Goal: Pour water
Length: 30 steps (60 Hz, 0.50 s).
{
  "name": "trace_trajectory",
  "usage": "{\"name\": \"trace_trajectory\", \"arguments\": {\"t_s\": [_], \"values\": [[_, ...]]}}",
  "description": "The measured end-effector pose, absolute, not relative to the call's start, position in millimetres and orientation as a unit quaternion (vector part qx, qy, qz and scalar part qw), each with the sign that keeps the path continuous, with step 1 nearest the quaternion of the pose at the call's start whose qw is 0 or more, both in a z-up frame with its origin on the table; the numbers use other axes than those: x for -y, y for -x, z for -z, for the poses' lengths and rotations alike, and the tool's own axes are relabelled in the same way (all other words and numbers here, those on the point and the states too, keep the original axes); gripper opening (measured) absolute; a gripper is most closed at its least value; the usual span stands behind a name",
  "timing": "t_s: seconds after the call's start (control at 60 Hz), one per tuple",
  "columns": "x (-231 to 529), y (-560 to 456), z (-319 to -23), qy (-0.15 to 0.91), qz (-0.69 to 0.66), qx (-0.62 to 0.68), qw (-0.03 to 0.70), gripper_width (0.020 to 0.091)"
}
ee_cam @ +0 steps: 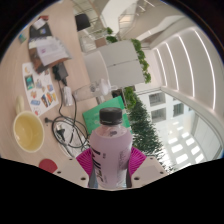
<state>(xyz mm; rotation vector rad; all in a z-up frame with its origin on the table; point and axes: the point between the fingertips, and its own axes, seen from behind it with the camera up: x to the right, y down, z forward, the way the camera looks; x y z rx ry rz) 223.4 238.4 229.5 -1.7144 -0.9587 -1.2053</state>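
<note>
Bottle point(110, 150) sits right between the fingers, gripper point(111, 160) clamped on it from both sides, pink pads point(86, 160) pressed to its sides. It's a clear plastic bottle w/ a pale lilac tint, ribbed neck, cap on, cap colour hard to call, upright relative to the gripper. View is tilted, so the whole room leans. Bottom of the bottle is cut off below the fingers; liquid level can't be read. Left of the bottle, on the beige surface point(45, 95), a round yellow bowl point(28, 131), smooth rim, inside looks pale. Between bowl and bottle, a loop of thin dark cable point(66, 128). Farther back, flat papers or cards point(42, 98) w/ small coloured marks, too small to read. Beyond the bottle, a white boxy block point(113, 66) and green leafy plants point(140, 120), soft and ragged vs. the hard edges around. Right side: curved white railing and bright windows point(185, 70), detail washed out.
</note>
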Motion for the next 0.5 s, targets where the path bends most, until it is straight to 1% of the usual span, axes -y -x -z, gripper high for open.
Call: {"name": "trace_trajectory", "arguments": {"t_s": [0.017,0.05,0.067,0.083,0.1,0.133,0.15,0.183,0.2,0.233,0.267,0.283,0.317,0.4,0.467,0.483,0.5], "values": [[-223.8,-224.1,-220.7,0.7,0.45,0.323,0.45,0.043],[-230.1,-221.5,-218.2,0.734,0.381,0.266,0.496,0.0439],[-231.3,-221.4,-218.3,0.747,0.345,0.239,0.515,0.0455],[-206.1,-221.9,-229.3,0.749,0.319,0.206,0.544,0.0457],[-229.6,-221.9,-234.3,0.766,0.284,0.205,0.539,0.0469],[-241.3,-223.4,-226.8,0.789,0.212,0.165,0.553,0.0481],[-226.4,-225.0,-208.9,0.789,0.175,0.131,0.574,0.0485],[-226.5,-223.9,-201.2,0.793,0.114,0.103,0.59,0.049],[-208.6,-220.4,-191.9,0.784,0.092,0.077,0.61,0.0491],[-223.8,-222.8,-187.4,0.794,0.045,0.073,0.602,0.0503],[-219.3,-227.0,-172.0,0.794,0.011,0.06,0.605,0.0502],[-213.8,-223.5,-153.2,0.789,-0.004,0.049,0.613,0.0503],[-218.0,-226.0,-145.8,0.798,-0.013,0.054,0.6,0.0503],[-212.3,-226.3,-100.5,0.809,-0.025,0.077,0.582,0.05],[-211.0,-222.5,-97.2,0.807,-0.033,0.092,0.582,0.0503],[-215.3,-224.3,-79.7,0.801,-0.041,0.094,0.589,0.0504],[-211.7,-222.6,-80.5,0.8,-0.04,0.097,0.591,0.0503]]}}
